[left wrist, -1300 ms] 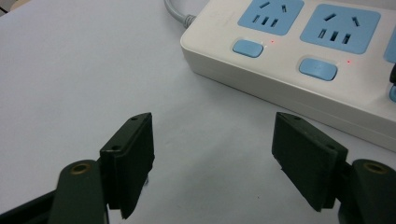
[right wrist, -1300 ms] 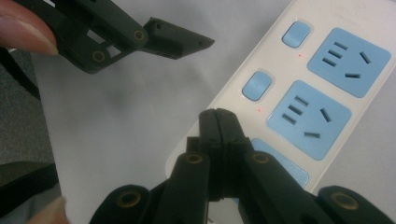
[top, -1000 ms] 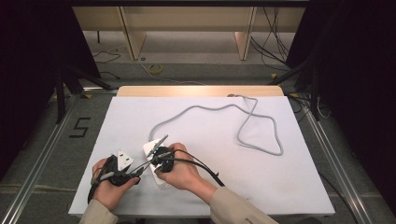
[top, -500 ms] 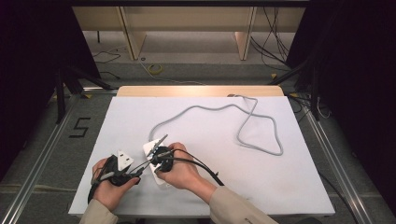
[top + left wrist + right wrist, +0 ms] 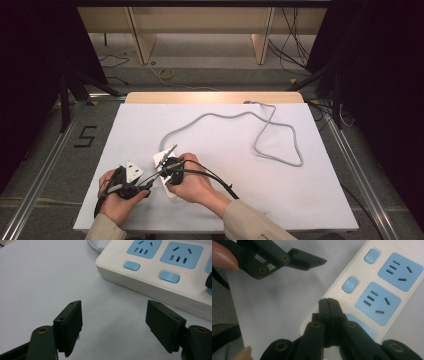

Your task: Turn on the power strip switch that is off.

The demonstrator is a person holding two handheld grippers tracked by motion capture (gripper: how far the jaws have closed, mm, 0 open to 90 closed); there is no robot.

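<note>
A white power strip with blue sockets and blue switches lies at the table's front left. Small red lights glow beside two switches. Its grey cable loops off toward the far right. My right gripper is shut with nothing between its jaws. Its tips sit on the strip's switch row, just past the second switch. My left gripper stands open over bare table, just short of the strip. One of its jaws reaches into the right gripper view at the top left. In the high view the left gripper and right gripper are close together.
A white sheet covers the table, with a wooden edge at the far side. Metal rails run along both sides. Each gripper trails a black cable back toward the person.
</note>
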